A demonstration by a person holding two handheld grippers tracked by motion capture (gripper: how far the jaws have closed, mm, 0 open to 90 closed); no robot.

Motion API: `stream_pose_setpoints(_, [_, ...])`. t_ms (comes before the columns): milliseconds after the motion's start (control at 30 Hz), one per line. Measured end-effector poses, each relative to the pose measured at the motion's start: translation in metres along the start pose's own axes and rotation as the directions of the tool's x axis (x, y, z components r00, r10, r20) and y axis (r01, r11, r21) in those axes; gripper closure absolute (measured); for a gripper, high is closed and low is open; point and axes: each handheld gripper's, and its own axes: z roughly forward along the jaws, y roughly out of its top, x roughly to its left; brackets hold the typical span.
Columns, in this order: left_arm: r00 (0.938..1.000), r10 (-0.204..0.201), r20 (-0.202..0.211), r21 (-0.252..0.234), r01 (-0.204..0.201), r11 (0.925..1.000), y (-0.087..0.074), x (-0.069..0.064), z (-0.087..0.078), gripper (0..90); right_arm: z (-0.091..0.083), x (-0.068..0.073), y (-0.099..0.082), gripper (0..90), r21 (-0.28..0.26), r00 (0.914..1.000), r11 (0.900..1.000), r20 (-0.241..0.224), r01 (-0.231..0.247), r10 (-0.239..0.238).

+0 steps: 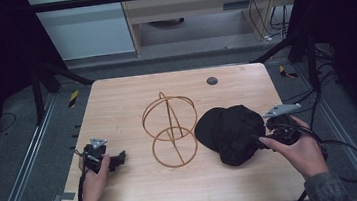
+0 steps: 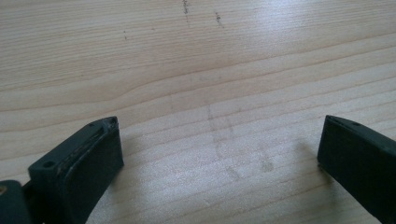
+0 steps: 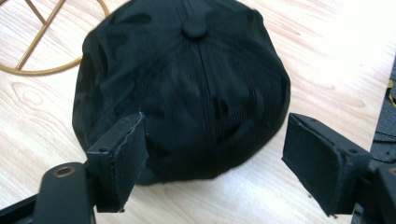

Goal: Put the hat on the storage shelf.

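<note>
Black cap [image 1: 230,132] lies crown-up on the table [image 1: 126,196], just right of the gold wire stand [image 1: 170,130] | our right gripper [image 3: 212,158] jaws spread, straddling its rim, seemingly about to pinch | our left gripper [image 2: 219,154] spread, resting on bare wood, kept clear.

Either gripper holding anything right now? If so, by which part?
Nothing is held. The right gripper has its jaws spread over the near edge of the black cap, pads not pressing it. The left gripper is open over bare table.
</note>
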Motion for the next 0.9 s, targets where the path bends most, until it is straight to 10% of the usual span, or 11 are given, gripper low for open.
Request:
stream_pose_setpoints(567, [1.0, 0.006, 0.007, 0.0, -0.006, 1.0, 0.0, -0.002, 0.0, 0.0, 0.022, 0.0, 0.03, 30.2, 0.055, 0.999, 0.9985, -0.045, 0.005, -0.003])
stream_pose_setpoints(900, [0.9999, 0.01, 0.01, 0.002, -0.01, 0.9999, 0.001, -0.004, 0.0, 0.0, 0.036, -0.002, 0.031, 55.5, 0.117, 0.9954, 0.9932, -0.095, -0.003, 0.014])
